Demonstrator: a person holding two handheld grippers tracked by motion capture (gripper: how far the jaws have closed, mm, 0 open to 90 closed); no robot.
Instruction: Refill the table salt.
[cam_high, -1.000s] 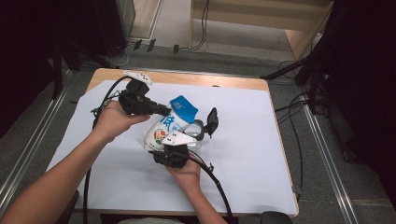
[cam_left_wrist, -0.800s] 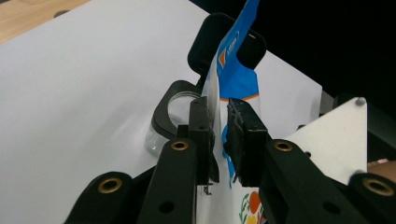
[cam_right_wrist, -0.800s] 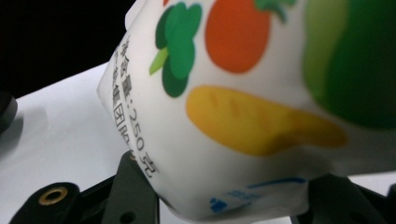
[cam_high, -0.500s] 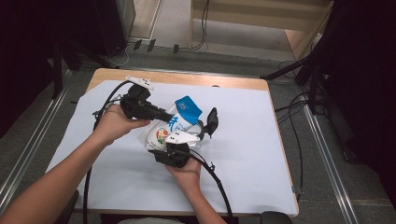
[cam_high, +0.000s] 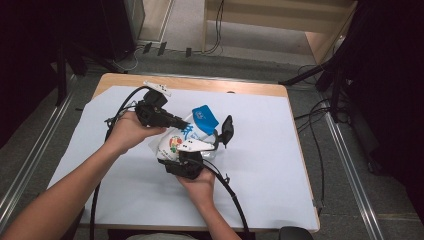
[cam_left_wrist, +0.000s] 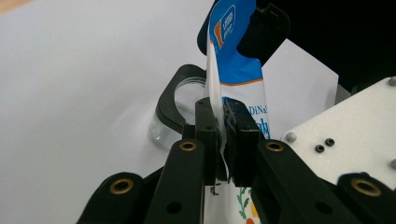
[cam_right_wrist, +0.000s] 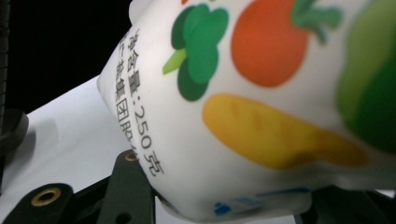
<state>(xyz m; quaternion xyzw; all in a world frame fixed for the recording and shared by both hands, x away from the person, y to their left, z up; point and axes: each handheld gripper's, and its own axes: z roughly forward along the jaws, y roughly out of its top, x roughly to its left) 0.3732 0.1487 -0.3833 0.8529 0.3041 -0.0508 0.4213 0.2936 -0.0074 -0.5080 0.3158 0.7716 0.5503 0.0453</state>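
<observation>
Pouch: you hold the white and blue pouch (cam_high: 192, 135) above the middle of the worktop (cam_high: 280, 165), between both claws.
Left claw: your left claw (cam_left_wrist: 223, 122) is closed tight on the thin side seam of the pouch, just below the blue top; the film runs straight up between its pads.
Right claw: your right claw (cam_high: 212, 142) grips the fat lower body of the pouch; in the right gripper view the printed vegetables sit pressed between its jaws, which have just opened a little while the pouch remains between them.
Long axis: the pouch runs from your right claw up and away to the blue top, tilted toward the far right.
Glass: a small clear glass (cam_left_wrist: 180, 109) stands on the worktop just beyond the pouch.
Nearer hand: the left claw sits nearest the top, so I judge any tearing falls to it.
</observation>
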